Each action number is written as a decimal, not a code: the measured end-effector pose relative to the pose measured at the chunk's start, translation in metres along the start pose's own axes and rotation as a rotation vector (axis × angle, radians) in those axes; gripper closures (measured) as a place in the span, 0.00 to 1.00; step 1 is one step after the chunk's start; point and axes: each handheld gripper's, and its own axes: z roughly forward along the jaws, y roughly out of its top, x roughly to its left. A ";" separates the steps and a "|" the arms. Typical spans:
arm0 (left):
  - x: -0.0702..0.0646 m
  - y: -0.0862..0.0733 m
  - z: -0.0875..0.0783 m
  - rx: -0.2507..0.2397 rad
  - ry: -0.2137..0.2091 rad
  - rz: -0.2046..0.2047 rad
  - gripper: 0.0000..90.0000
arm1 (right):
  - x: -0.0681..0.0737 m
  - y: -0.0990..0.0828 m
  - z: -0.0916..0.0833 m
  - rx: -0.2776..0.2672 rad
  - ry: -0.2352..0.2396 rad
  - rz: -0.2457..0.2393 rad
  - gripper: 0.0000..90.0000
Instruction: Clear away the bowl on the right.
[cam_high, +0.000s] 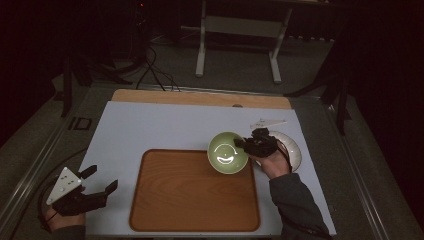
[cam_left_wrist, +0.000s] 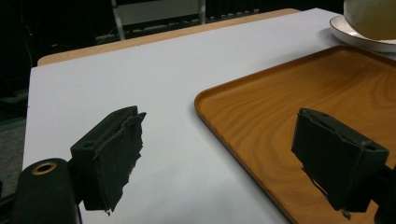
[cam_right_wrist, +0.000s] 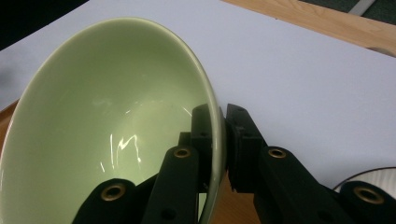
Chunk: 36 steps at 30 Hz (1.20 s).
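The green bowl (cam_high: 227, 152) is a glazed, thin-walled ceramic piece, so it should be judged stiff, smooth and fairly slippery, moderately heavy for a pinch grip, and liable to chip or crack if it knocks another dish or drops. It hangs over the far right corner of the wooden tray (cam_high: 195, 192), tipped a little toward the camera, and whether its foot touches the tray cannot be told. The right gripper (cam_right_wrist: 223, 140) holds it by the rim, one jaw inside the wall and the other outside, closed tight on the thin edge. That is a workable place to take hold, yet the grip is off-centre, so the bowl's weight will tend to swing it about the pads; a slow, level carry looks wise. Just to the right, a white plate (cam_high: 294, 150) lies on the white table cover (cam_high: 165, 125), close enough that a careless swing could clink the two together. The left gripper (cam_high: 97, 186) rests apart near the tray's left edge, its jaws spread wide with nothing between them.
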 end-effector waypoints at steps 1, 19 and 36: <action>0.000 0.000 0.000 -0.001 0.001 0.000 0.17 | 0.001 0.000 0.001 0.001 0.002 0.001 0.91; 0.000 0.000 -0.001 -0.006 0.004 -0.004 0.18 | 0.013 0.000 0.010 0.008 0.027 -0.014 0.91; 0.000 0.000 -0.001 -0.007 0.003 -0.003 0.18 | 0.023 0.000 0.020 0.018 0.053 -0.024 0.91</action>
